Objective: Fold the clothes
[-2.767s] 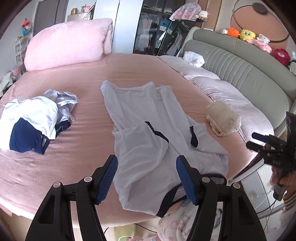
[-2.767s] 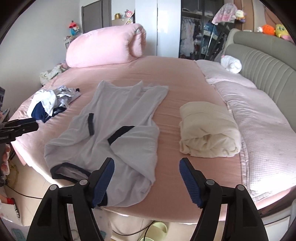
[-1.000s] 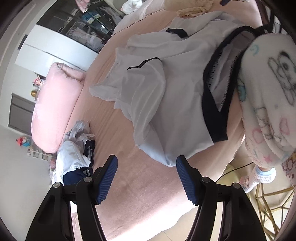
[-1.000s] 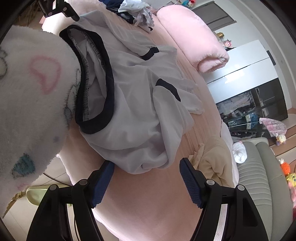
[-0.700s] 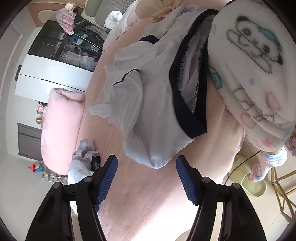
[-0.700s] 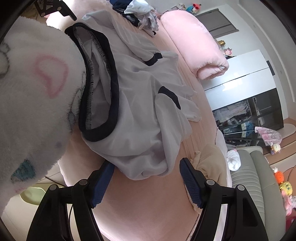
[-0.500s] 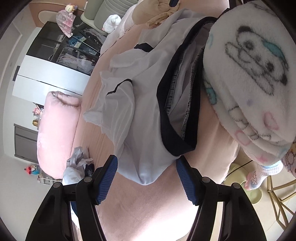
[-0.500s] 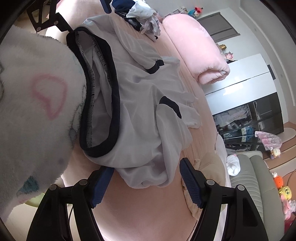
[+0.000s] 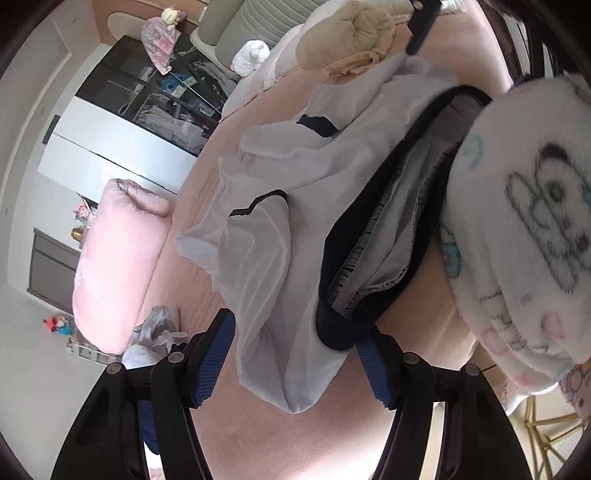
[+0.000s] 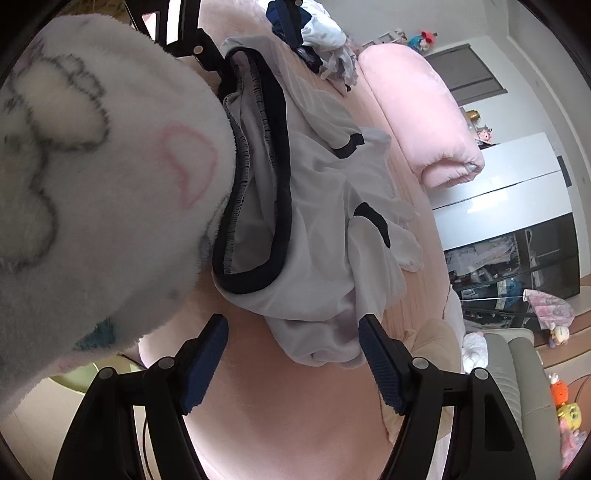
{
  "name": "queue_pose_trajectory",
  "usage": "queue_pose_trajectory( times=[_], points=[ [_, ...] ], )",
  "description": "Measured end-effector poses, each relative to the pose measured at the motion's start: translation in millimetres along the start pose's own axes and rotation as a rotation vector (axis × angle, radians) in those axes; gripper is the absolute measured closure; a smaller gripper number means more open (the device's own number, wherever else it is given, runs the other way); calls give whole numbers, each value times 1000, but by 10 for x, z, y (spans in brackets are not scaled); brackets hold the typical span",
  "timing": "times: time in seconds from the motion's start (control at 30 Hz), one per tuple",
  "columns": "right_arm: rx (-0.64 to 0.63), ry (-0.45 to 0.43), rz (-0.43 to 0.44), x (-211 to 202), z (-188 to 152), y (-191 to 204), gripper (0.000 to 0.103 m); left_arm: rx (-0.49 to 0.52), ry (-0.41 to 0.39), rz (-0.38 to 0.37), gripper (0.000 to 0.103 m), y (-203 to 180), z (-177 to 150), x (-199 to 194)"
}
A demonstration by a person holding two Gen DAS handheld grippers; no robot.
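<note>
A pale grey garment (image 9: 280,258) with a navy waistband (image 9: 369,229) lies crumpled on the pink bed (image 9: 332,424), its waistband opening toward the person. My left gripper (image 9: 295,363) is open, with the garment's near corner lying between its fingers and the waistband end touching the right pad (image 9: 373,365). In the right wrist view the same garment (image 10: 325,240) spreads away from me. My right gripper (image 10: 293,363) is open too, and the bunched opposite corner sits just ahead of the gap between its fingers.
The person's white printed fleece (image 9: 524,221) (image 10: 92,184) presses against the bed edge beside the waistband. A folded cream garment (image 9: 347,40) (image 10: 432,347), a pile of white and navy clothes (image 10: 325,33), and a rolled pink duvet (image 9: 118,258) lie on the bed.
Both grippers have moved in lower and closer to the garment's near corners; the cloth now reaches between the left fingers. Both stay open.
</note>
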State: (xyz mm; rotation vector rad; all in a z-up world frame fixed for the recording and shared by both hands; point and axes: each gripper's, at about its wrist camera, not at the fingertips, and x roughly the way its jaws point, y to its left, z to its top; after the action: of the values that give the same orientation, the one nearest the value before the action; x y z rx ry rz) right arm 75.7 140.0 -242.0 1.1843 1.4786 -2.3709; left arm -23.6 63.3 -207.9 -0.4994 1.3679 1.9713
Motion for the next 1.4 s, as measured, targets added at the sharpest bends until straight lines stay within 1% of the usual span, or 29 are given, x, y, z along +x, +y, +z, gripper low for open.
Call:
queue_pose_trajectory(
  times=[0.03,0.07,0.17,0.27,0.37,0.4,0.5,0.53,0.57,0.6,0.63,0.67,0.7,0.77,0.8,0.83,0.87,0.93,0.97,1.03,1.13,1.23,1.3,1.33,1.4],
  points=[
    [1,-10,-2,7,7,11,29,-5,11,-27,50,-4,8,13],
    [-8,-24,-16,10,20,30,25,-1,25,-33,50,-22,14,31],
    [-68,-66,-68,1,69,102,19,57,33,-2,51,-113,13,58],
    [-126,-106,-130,-4,114,162,18,102,28,14,51,-194,14,39],
    [-131,-113,-171,50,162,153,18,152,21,28,52,-271,-11,43],
    [-127,-110,-177,75,176,146,18,184,11,48,50,-315,-25,43],
    [-98,-103,-163,151,221,97,19,284,-20,129,50,-475,-59,51],
    [-79,-101,-149,149,227,96,22,306,-28,152,50,-520,-68,48],
    [-63,-96,-124,135,226,100,34,318,-34,166,50,-545,-76,43],
    [-47,-90,-96,121,223,106,42,317,-37,169,50,-550,-81,39],
    [-29,-84,-62,108,216,116,54,306,-39,165,51,-543,-84,32],
    [-13,-79,-34,97,208,129,63,289,-40,155,51,-528,-86,27],
    [1,-77,-16,93,201,139,66,272,-40,140,54,-507,-99,22],
    [20,-73,17,97,198,129,73,235,-33,69,67,-465,-115,14],
    [20,-71,33,98,199,129,76,216,-26,22,84,-455,-126,-2],
    [23,-69,49,100,200,127,82,201,-23,-7,93,-452,-133,-9],
    [32,-66,66,104,200,122,85,188,-22,-20,94,-452,-136,-8],
    [58,-61,102,110,198,101,89,169,-21,-41,96,-432,-124,0],
    [86,-60,125,114,194,64,89,140,-17,-62,96,-393,-113,0],
    [146,-55,172,125,182,-19,89,45,-1,-125,96,-264,-87,2],
    [268,-39,261,176,143,-213,90,-124,30,-242,96,-45,-69,43],
    [389,-23,350,226,103,-406,90,-270,60,-339,96,130,-86,90],
    [471,-13,409,260,76,-535,91,-338,80,-386,96,225,-87,110],
    [511,-7,438,277,63,-600,94,-369,90,-402,96,270,-86,113],
    [593,4,497,310,37,-729,95,-429,108,-426,95,356,-82,111]
  ],
)
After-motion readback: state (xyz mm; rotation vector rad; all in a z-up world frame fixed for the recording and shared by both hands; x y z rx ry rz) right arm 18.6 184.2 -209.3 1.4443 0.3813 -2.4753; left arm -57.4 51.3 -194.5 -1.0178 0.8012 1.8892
